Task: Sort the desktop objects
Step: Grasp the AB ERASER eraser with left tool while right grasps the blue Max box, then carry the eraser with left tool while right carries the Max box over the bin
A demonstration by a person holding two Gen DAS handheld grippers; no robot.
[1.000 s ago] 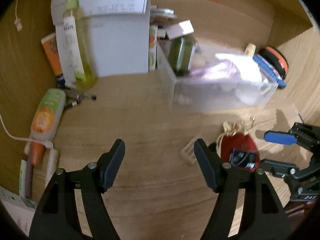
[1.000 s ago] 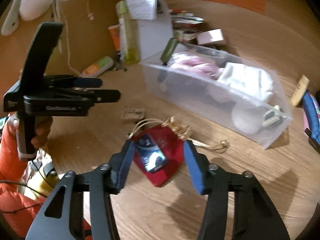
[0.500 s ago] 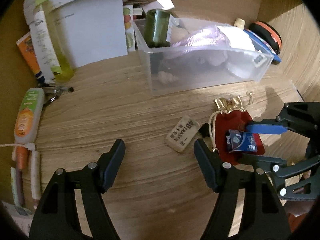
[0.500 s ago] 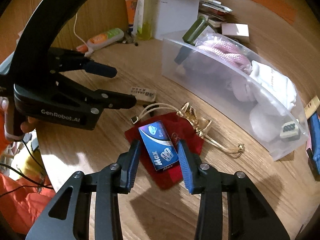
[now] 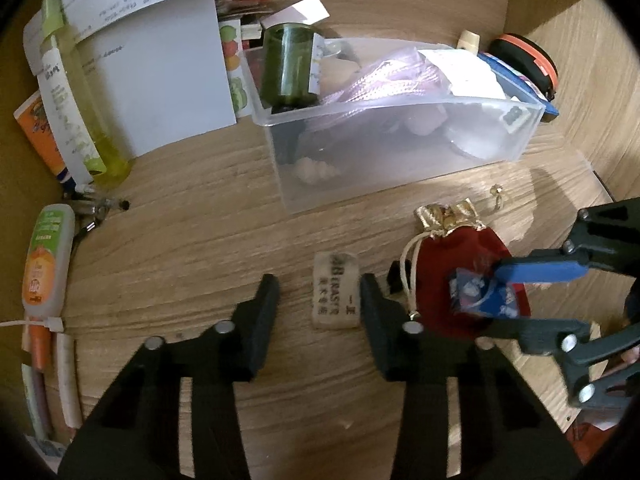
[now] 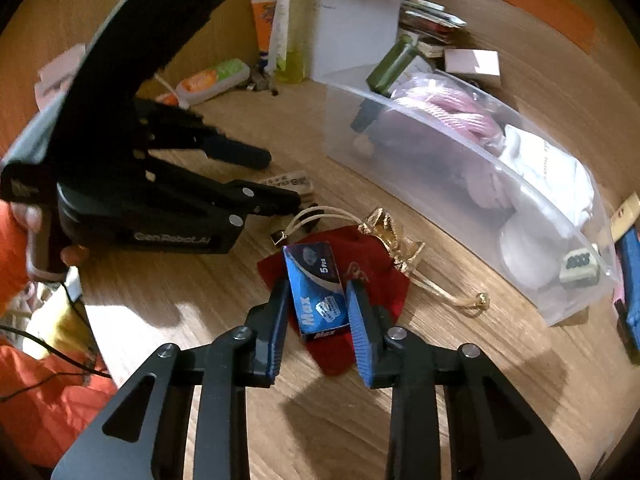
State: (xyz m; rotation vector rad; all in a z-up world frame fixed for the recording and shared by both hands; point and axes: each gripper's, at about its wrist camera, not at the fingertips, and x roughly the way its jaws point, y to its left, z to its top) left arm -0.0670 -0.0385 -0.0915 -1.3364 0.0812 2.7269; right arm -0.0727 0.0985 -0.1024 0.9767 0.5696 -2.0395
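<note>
1. Fingers of the right gripper (image 6: pixel 318 312) clamp the blue packet (image 6: pixel 318 292) by its long edges, atop the red pouch (image 6: pixel 372 276); light, stiff, slippery.
2. Left gripper (image 5: pixel 318 300), just been closing, straddles the eraser (image 5: pixel 335 290) on the table (image 5: pixel 192 240), pads not yet pressing.
3. Clear bin (image 5: pixel 400 152) beyond.

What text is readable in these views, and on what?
"Max" and "5 Pcs": blue packet on the red pouch.
"GenRobot.AI": body of the left gripper.
"4B ERASER", roughly: eraser; its smaller characters are too blurred.
Papers, tall yellow bottle, orange-green tube and bin tag: print too small or blurred.
</note>
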